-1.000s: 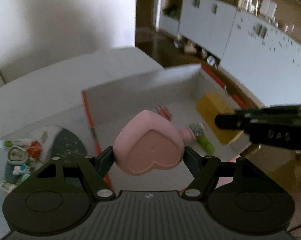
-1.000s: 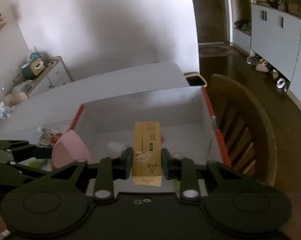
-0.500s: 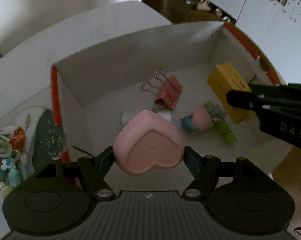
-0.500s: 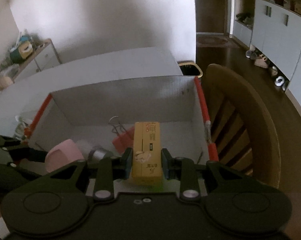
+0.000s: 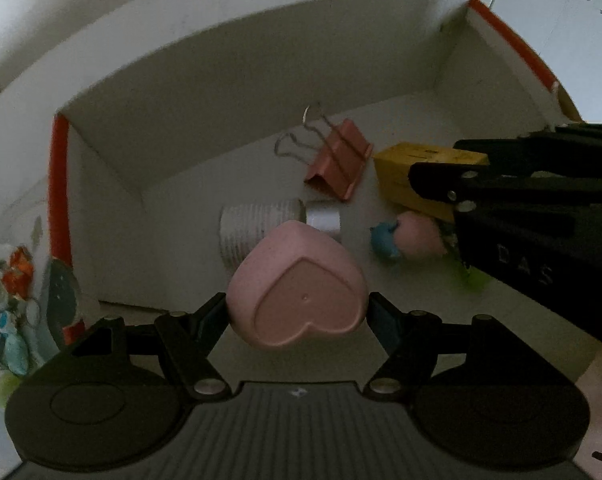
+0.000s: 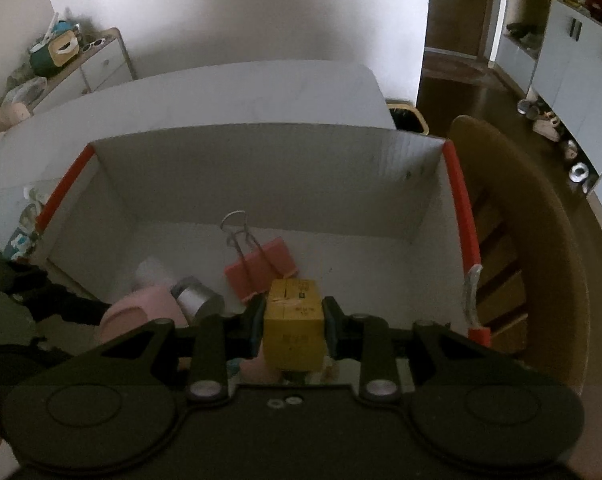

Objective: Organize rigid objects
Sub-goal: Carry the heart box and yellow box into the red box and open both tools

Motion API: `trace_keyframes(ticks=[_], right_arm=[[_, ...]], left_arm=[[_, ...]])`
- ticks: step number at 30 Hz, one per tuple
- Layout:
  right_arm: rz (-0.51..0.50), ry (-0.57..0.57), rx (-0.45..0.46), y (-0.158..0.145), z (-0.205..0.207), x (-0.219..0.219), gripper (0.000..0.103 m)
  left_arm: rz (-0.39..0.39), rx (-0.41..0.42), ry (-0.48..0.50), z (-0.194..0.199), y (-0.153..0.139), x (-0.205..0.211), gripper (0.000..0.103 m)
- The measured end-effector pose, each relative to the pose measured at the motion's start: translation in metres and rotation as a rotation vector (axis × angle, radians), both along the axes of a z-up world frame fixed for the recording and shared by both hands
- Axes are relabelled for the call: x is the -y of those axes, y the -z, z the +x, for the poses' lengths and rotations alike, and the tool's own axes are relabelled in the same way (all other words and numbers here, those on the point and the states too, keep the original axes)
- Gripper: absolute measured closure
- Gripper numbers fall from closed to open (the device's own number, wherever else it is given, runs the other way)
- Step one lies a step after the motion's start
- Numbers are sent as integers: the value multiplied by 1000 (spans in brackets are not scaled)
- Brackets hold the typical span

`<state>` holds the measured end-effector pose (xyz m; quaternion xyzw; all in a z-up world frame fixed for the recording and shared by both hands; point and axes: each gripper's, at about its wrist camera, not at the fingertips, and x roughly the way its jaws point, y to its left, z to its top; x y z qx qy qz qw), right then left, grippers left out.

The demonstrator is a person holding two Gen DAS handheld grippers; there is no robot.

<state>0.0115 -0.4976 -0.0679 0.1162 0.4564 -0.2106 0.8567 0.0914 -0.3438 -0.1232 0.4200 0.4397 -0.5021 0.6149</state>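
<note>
- The left gripper (image 5: 297,307) is clamped on a pink heart-shaped dish (image 5: 297,304), one finger pressing each side, the heart's flat face turned toward the camera.
- The dish hangs inside the white box (image 5: 205,92) with red-edged rims, above the near left part of the box floor.
- The right gripper (image 6: 294,326) holds a yellow carton (image 6: 294,320) between its narrow-set fingers, gripped on its two long sides.
- The carton is inside the box too, over the near right part of the floor; in the left wrist view it shows just beside the pink binder clip (image 5: 339,166).
- The binder clip lies on the box floor near the middle, its wire handles pointing toward the far wall.
- A white ribbed cylinder with a silver end (image 5: 261,228) lies on its side on the floor, partly behind the heart dish.
- A small pink and blue toy (image 5: 405,234) sits on the floor below the carton, with something green (image 5: 475,280) next to it, half hidden by the right gripper.
- The box stands on a white counter (image 6: 241,92); small packets (image 5: 9,300) lie on the counter outside the box's left wall.
- A wooden chair (image 6: 533,248) stands by the box's right side.
</note>
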Motion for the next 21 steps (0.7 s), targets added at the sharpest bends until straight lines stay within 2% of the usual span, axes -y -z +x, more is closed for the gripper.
trace_keyframes(ticks=[10,13,21], right_arm=[[26,-16,-27,-1,1,2,71],[33,-24,-21,-4,-3,0,66],[40,-33,1,-14,-18,-4,53]], left_arm=[[96,-37,-27,9,9,14,28],[124,-32,-21,7,10,16,28],[96,-27,-9,4,4,10,28]])
